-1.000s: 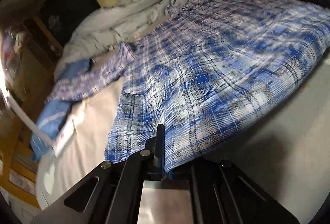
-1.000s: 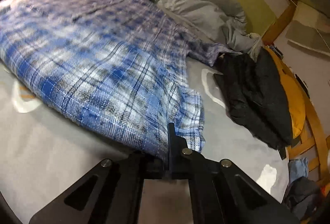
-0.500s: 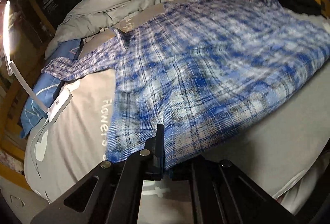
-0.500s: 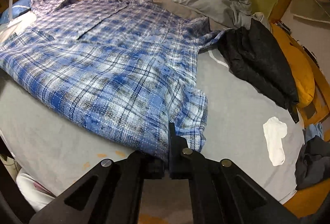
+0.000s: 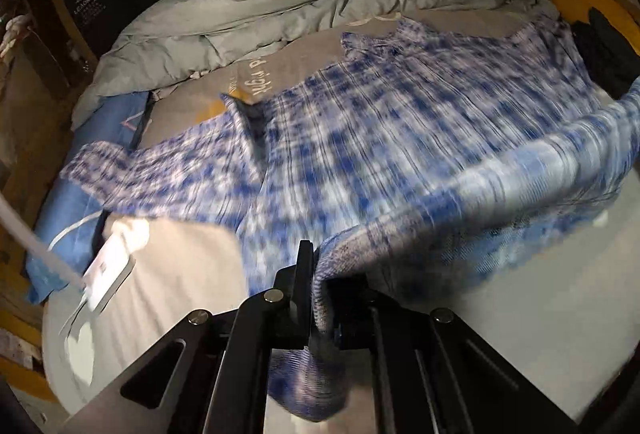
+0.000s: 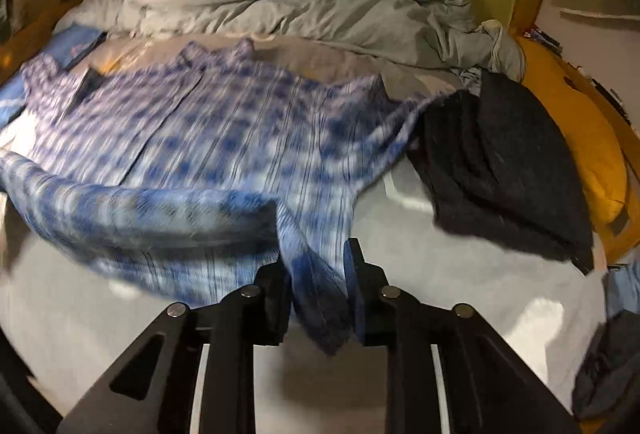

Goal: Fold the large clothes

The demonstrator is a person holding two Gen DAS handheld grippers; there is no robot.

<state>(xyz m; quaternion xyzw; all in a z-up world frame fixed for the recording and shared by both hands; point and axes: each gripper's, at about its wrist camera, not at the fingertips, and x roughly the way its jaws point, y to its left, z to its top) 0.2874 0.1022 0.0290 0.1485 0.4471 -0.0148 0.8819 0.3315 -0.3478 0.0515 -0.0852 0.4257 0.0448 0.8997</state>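
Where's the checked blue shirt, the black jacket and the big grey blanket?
checked blue shirt (image 5: 400, 138): left wrist view, middle of its spread-out body.
black jacket (image 6: 508, 162): right wrist view, centre of the dark heap.
grey blanket (image 6: 304, 10): right wrist view, crumpled middle, behind the shirt.

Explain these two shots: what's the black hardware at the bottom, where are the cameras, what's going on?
No robot here: a person holds a two-finger tool in each hand, and a fisheye camera on each looks forward along its fingers. That is the black hardware. One picture comes from the left tool, the other from the right tool. Both look across a bed with a blue plaid shirt spread on it, a grey duvet bunched at the far side and a dark garment beside the shirt. Each tool is shut on the shirt's near hem, which is raised off the bed. The blur suggests motion.
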